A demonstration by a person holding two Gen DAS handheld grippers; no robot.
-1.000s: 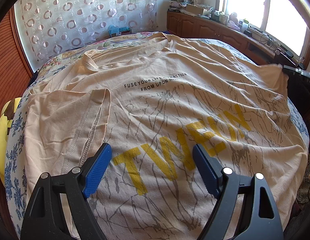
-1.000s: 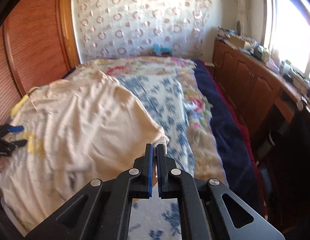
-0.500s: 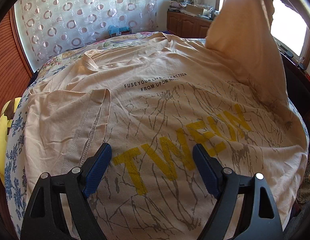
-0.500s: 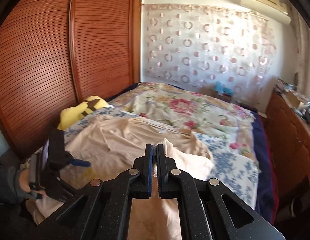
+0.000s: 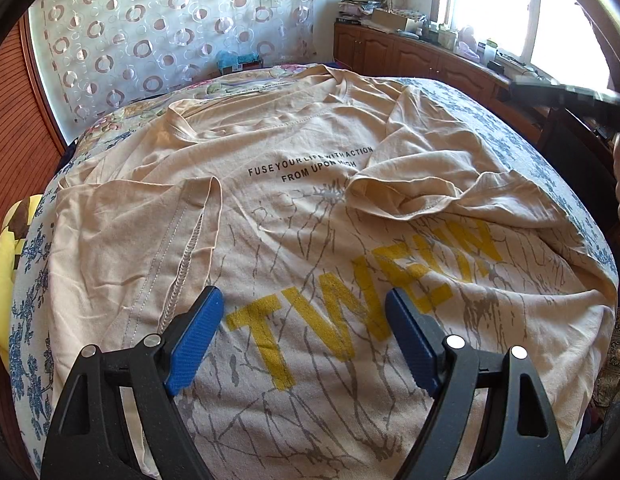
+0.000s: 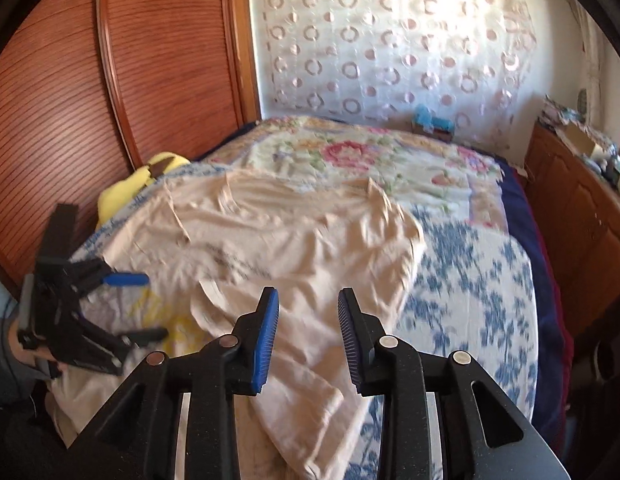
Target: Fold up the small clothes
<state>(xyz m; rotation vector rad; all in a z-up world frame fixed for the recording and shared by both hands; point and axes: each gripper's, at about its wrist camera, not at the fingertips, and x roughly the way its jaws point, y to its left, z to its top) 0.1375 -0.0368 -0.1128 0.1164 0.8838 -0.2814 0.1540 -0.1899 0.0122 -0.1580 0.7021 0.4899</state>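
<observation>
From the left wrist, the left claw [image 5: 303, 336] hangs with its jaws wide apart and empty just over the shirt [image 5: 310, 216], which lies spread print-up on the bed [image 5: 522, 120], both sleeves folded in over the chest. From the right wrist, the right claw [image 6: 307, 336] is opening, nothing between its jaws, above the shirt's near side, with the left claw at far left.

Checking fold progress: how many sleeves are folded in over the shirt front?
2. One sleeve lies over the shirt's left side, by the left gripper. The other lies crumpled over the print at right, under the text. None hidden.
</observation>
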